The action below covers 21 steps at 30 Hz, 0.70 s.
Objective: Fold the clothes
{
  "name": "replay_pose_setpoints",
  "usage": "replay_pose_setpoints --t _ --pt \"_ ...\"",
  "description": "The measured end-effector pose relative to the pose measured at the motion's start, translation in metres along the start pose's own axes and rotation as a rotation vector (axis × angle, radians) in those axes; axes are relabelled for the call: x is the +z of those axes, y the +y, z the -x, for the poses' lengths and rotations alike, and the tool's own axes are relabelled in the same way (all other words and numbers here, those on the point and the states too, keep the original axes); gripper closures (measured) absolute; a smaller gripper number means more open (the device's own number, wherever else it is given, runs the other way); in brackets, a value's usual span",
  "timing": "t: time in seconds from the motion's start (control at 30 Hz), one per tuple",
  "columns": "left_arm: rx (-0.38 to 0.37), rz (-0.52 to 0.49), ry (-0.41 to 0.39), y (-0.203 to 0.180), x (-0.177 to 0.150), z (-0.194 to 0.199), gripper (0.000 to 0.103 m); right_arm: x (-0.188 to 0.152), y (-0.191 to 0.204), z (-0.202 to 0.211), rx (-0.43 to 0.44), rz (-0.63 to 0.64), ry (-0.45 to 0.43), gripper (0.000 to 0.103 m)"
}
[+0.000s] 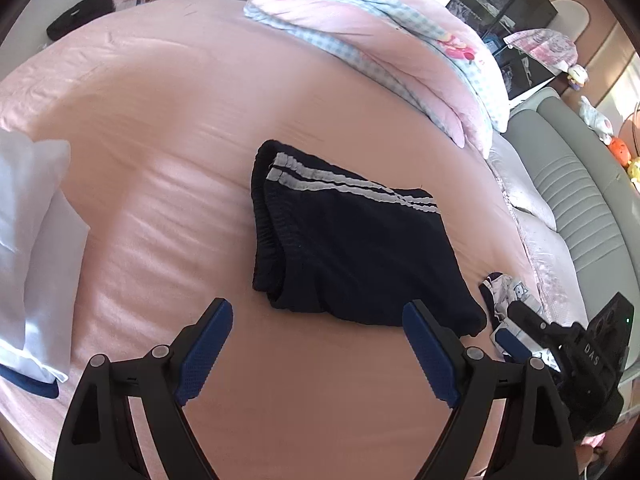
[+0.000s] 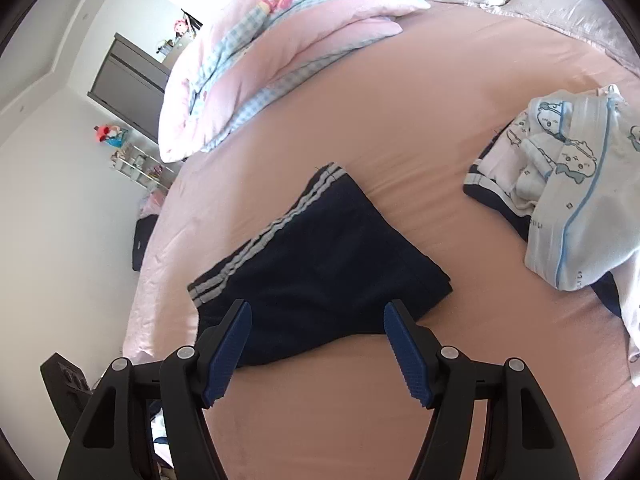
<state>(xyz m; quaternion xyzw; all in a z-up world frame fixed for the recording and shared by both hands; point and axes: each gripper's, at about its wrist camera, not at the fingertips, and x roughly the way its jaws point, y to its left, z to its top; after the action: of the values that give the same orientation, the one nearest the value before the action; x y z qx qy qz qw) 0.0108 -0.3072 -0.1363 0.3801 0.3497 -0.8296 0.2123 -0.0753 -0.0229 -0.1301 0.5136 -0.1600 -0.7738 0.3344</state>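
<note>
Pink bedsheet [image 1: 168, 128] covers the whole bed, smooth but for a few soft ripples, and at its left edge in the left wrist view lies a white folded garment [image 1: 32, 248] with a dark blue band showing beneath its near corner. Further along, the left gripper [image 1: 316, 324] hangs over bare sheet with its blue-padded fingers [image 1: 204, 352] spread wide and nothing between them. Just beyond those fingers, in the middle of the bed, lies the pair of navy shorts [image 1: 352, 256], folded flat, elastic waistband to the left and two white stripes running along the far edge; the near hem sits close to the inner side of the right-hand finger, though I cannot tell whether they touch. Behind the shorts a pink and blue-checked quilt [image 1: 384, 40] is heaped toward the head of the bed, and a grey padded headboard [image 1: 580, 184] curves down the right side. At the far right of that view the right gripper [image 2: 318, 328] appears as a black body beside a small heap of pale clothes [image 2: 568, 184]. From the right wrist view its fingers [image 2: 228, 344] also stand apart, clamped on nothing, their tips framing the near edge of the shorts, with the sheet beneath them. To the right, well apart from the shorts, the pale heap shows white printed fabric with light blue piping over a dark garment.
</note>
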Motion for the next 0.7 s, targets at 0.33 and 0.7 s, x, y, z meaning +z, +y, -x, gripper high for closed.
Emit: replay_pose_setpoints --t 0.33,0.7 --pt "-0.096 0.13 0.116 0.02 -0.018 -0.036 0.016 -0.015 -0.032 -0.03 0.114 -0.173 0.161 0.034" --pt "-0.162 0.248 0.077 0.036 -0.027 -0.041 0.015 -0.027 -0.054 -0.044 0.062 -0.335 0.144 0.034"
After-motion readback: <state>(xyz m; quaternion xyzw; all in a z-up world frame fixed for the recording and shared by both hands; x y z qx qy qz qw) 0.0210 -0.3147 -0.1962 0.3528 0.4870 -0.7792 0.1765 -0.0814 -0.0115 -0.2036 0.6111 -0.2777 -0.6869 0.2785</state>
